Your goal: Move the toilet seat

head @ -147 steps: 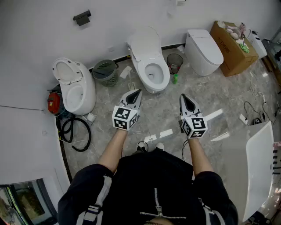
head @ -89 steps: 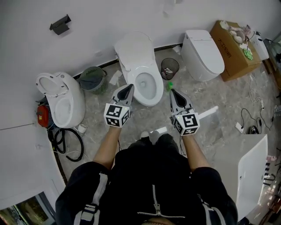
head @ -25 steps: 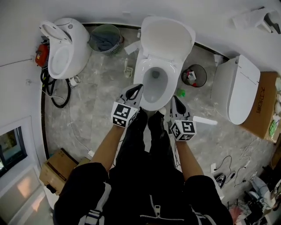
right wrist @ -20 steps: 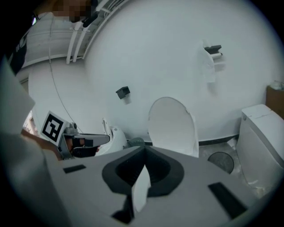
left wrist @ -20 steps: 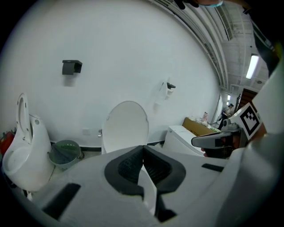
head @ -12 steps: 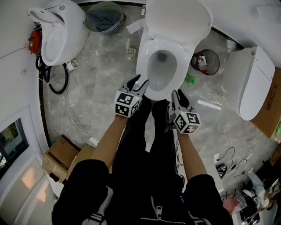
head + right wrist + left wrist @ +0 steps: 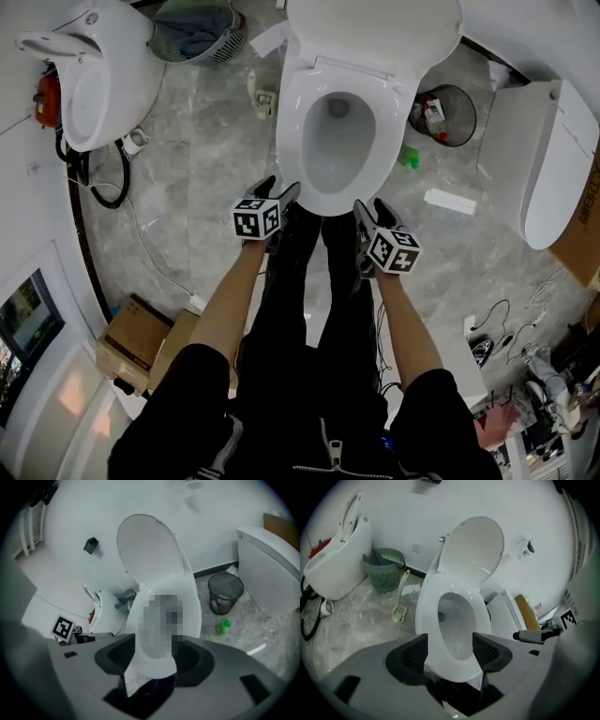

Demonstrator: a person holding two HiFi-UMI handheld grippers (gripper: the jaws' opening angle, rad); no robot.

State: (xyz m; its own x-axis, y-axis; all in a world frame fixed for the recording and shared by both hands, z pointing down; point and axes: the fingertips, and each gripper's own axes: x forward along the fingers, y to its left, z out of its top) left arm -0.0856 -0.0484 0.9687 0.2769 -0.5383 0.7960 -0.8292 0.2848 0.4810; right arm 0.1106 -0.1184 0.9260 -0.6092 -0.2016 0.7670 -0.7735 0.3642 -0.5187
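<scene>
A white toilet stands straight ahead with its seat (image 7: pixel 292 122) down on the bowl and its lid (image 7: pixel 375 28) raised against the wall. My left gripper (image 7: pixel 281 193) hovers at the front left of the bowl, and its jaws are opening. The right gripper (image 7: pixel 367 210) is at the front right, jaws also opening. In the left gripper view the seat's (image 7: pixel 429 616) front rim shows between the open fingers of the left gripper (image 7: pixel 450 648), under the lid (image 7: pixel 473 550). The right gripper view shows the seat (image 7: pixel 192 602) ahead of the right gripper (image 7: pixel 154 651). No pad presses on anything.
A second toilet (image 7: pixel 89 70) with a black hose (image 7: pixel 89 173) stands at the left, a green basket (image 7: pixel 197 28) beside it. A wire bin (image 7: pixel 445 114), a green bottle (image 7: pixel 408 157) and a closed toilet (image 7: pixel 553 159) are at the right. A cardboard box (image 7: pixel 136 333) sits behind on the left.
The person has walked up to the middle toilet, which now fills the view. Both grippers, shut a second ago, have opened at the bowl's front.
</scene>
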